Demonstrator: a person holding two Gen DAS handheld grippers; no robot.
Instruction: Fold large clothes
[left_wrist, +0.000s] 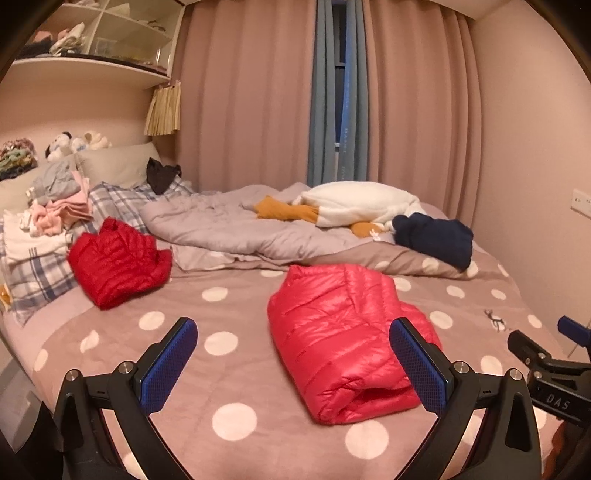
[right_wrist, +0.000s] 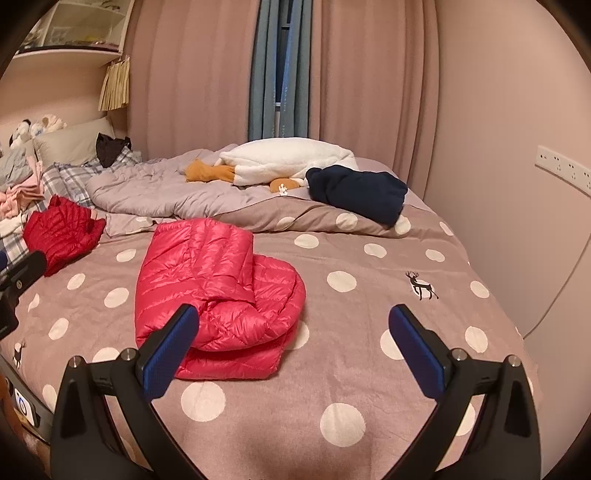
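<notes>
Hovering wide open and empty, the left gripper (left_wrist: 293, 363) and right gripper (right_wrist: 293, 349) flank a folded, glossy quilted pink jacket (right_wrist: 214, 291) on the polka-dot bedspread (right_wrist: 354, 325).

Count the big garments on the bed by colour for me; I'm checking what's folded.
Pink-red puffer jacket, folded, nearest: 1
Darker red puffer jacket, folded, left: 1
Navy garment, far side: 1
Total: 3
The small clothes heaped by the pillows are too jumbled to count.
</notes>
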